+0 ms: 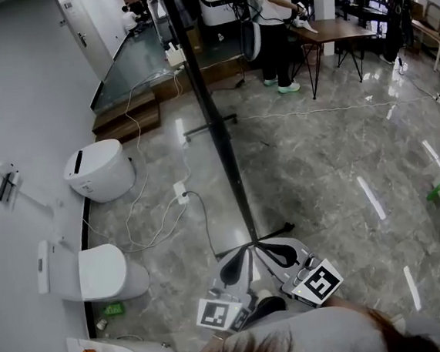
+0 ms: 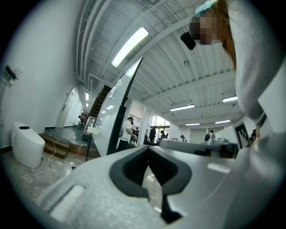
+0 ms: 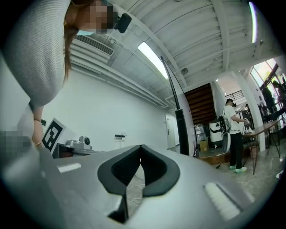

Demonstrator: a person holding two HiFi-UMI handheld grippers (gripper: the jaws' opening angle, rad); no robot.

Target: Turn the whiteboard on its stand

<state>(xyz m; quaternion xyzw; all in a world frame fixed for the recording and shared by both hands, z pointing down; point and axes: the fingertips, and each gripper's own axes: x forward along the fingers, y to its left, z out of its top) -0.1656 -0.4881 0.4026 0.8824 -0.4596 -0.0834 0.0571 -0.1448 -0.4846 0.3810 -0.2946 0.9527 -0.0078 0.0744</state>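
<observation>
Both left gripper [image 1: 233,268] and right gripper [image 1: 280,254] short of whiteboard [image 1: 214,125], jaws together.

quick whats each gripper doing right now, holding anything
left gripper: closed, fingers together, holding nothing
right gripper: closed, fingers together, holding nothing

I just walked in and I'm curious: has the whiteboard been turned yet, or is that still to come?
Nothing looks done so far: the whiteboard stands edge-on ahead, untouched. In hand: nothing; the left tongs and the right tongs are both shut and empty, short of the board. Left to do: reach it, take hold and swing it round on its stand.
</observation>
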